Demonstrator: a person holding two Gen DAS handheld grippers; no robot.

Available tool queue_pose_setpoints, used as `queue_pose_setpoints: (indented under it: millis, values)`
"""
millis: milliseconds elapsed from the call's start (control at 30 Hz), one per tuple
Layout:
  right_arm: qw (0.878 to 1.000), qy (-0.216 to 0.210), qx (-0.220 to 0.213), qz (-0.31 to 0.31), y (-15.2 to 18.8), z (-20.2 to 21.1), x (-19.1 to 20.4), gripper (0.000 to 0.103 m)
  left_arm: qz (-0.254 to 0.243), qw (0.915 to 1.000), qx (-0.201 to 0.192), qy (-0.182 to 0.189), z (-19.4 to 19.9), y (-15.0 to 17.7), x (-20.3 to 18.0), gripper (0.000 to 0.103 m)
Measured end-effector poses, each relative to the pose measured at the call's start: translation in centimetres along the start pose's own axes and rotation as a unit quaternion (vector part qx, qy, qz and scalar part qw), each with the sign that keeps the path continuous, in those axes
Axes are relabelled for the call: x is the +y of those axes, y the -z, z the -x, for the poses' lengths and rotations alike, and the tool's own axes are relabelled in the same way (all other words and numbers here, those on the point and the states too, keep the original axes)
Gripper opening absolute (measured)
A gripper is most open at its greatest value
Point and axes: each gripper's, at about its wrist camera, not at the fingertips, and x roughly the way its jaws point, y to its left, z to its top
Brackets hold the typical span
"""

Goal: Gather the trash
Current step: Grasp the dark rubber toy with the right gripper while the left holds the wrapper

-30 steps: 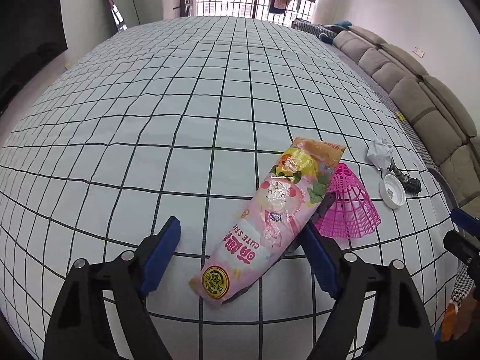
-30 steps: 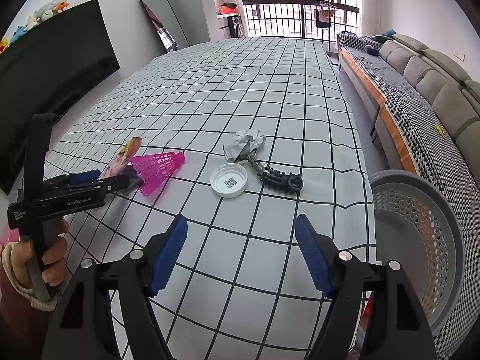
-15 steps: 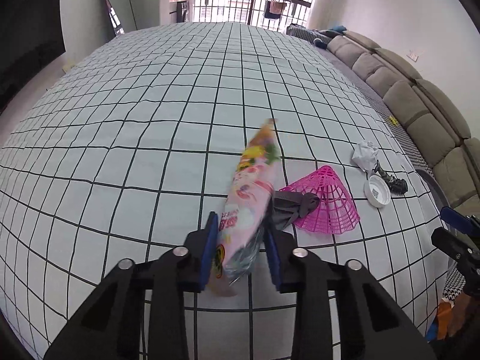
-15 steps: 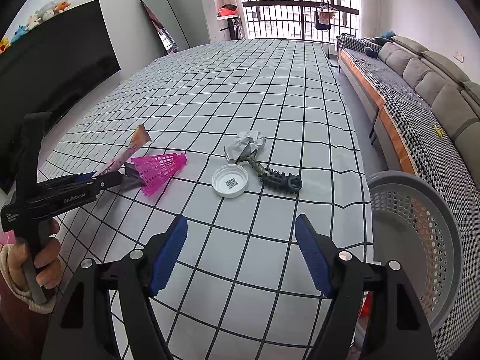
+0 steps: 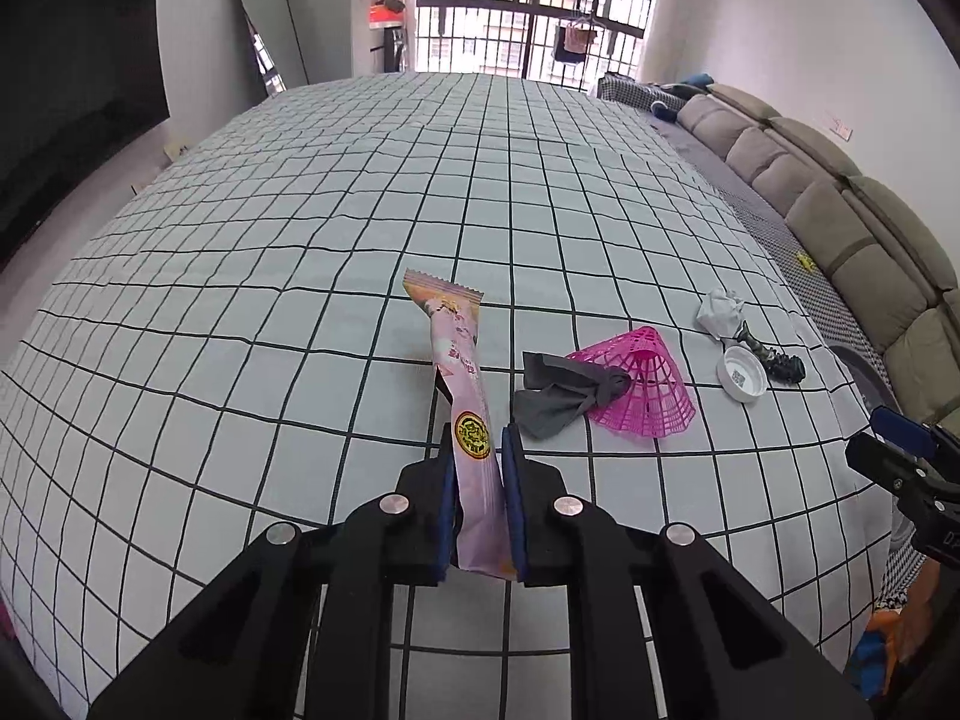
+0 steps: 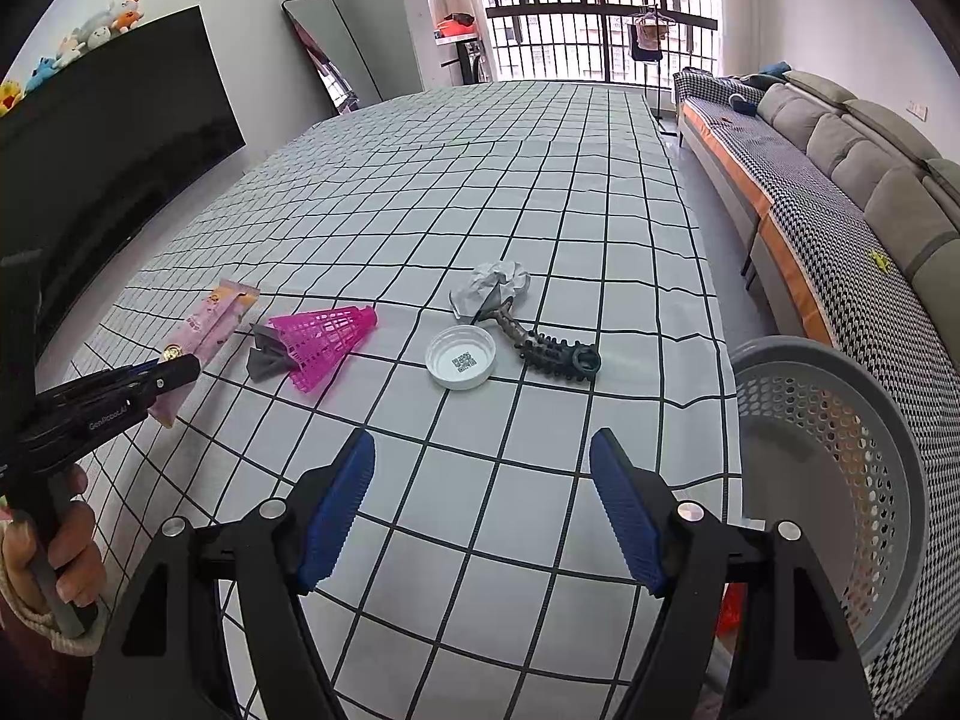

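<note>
Left gripper [image 5: 477, 450]: jaws closing, blue pads pinching the lower part of a pink snack wrapper [image 5: 465, 372]. Wrapper stands up from the pads toward 12 o'clock, serrated top end free, lifted off the checked tablecloth [image 5: 300, 240]. In the right wrist view the same wrapper [image 6: 207, 330] sits at 9 o'clock, gripped by the left gripper [image 6: 174, 369], with a hand [image 6: 66, 552] around its handle at the lower left edge.

Right gripper [image 6: 483, 480]: fingers spread wide, nothing between them, over bare cloth.

Remaining litter on the cloth, left wrist view:
- grey crumpled rag [image 5: 555, 396], 2 o'clock of the left pads, touching the open end of a pink plastic mesh cone [image 5: 645, 387]
- white jar lid [image 5: 742, 373], inside up, code label showing, at 3 o'clock from the cone
- dark knobbly rubber piece [image 5: 774, 357], just beside the lid
- crumpled white paper [image 5: 720, 311], at 12 o'clock of the lid, touching the rubber piece's end

Grey perforated basket [image 6: 900, 480] stands off the table edge, 3 o'clock in the right wrist view. Grey sofa [image 6: 870, 156] along the right wall.
</note>
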Motion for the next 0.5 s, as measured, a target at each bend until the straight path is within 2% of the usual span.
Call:
queue_pose_setpoints:
  millis: [167, 500]
  values:
    - [1.0, 0.006, -0.003, -0.002, 0.2, 0.0, -0.9, 0.071, -0.009, 0.9995, -0.025, -0.018, 1.9, 0.6, -1.7, 0.015]
    - [1.0, 0.021, 0.002, -0.002, -0.6, -2.0, -4.6, 0.071, -0.013, 0.9993, -0.036, -0.005, 3.2, 1.6, -6.0, 0.015]
